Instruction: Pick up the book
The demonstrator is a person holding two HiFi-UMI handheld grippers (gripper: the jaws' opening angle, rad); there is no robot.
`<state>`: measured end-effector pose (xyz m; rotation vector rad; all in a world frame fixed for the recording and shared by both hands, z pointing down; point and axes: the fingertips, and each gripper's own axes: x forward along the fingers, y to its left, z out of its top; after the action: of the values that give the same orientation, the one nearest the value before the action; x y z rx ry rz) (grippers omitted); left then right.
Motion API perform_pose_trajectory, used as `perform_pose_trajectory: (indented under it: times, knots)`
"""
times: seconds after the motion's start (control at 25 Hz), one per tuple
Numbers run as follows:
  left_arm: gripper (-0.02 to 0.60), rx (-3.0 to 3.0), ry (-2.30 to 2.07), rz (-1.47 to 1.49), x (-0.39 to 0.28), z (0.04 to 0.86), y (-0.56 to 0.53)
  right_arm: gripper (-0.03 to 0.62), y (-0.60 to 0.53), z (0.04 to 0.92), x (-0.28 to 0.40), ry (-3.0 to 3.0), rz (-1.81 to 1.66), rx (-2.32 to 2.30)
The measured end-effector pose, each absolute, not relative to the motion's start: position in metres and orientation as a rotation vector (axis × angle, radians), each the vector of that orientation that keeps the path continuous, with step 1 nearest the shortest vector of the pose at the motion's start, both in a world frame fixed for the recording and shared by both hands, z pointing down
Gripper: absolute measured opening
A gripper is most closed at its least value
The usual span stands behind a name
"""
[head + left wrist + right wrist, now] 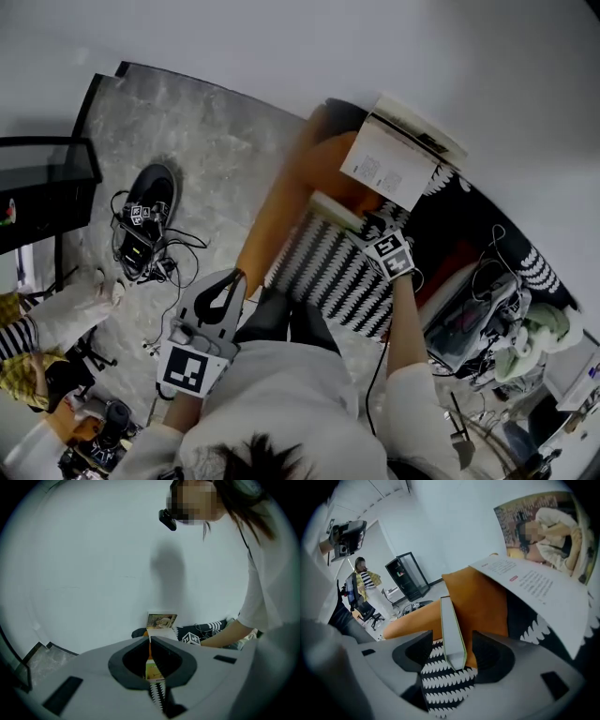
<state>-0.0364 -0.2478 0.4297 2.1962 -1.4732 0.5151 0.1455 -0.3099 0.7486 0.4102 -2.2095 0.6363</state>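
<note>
The right gripper (452,657) is wide open with a thin green book (451,625) between its jaws, not squeezed. The left gripper (150,641) is closed and holds nothing.

The book (449,616) is lying on the cushion (483,597) between the jaws of the right gripper (452,639). An open magazine (398,155) is leaning against the wall (281,47) behind it.
</note>
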Motion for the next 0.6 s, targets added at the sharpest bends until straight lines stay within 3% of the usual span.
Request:
perform_pose_trajectory:
  times: [0.6]
  knots:
    - [0.02,2.121,-1.468,0.491,-0.036,0.443,-0.25,0.242,-0.304,0.797,0.11,-2.231,0.637,0.31]
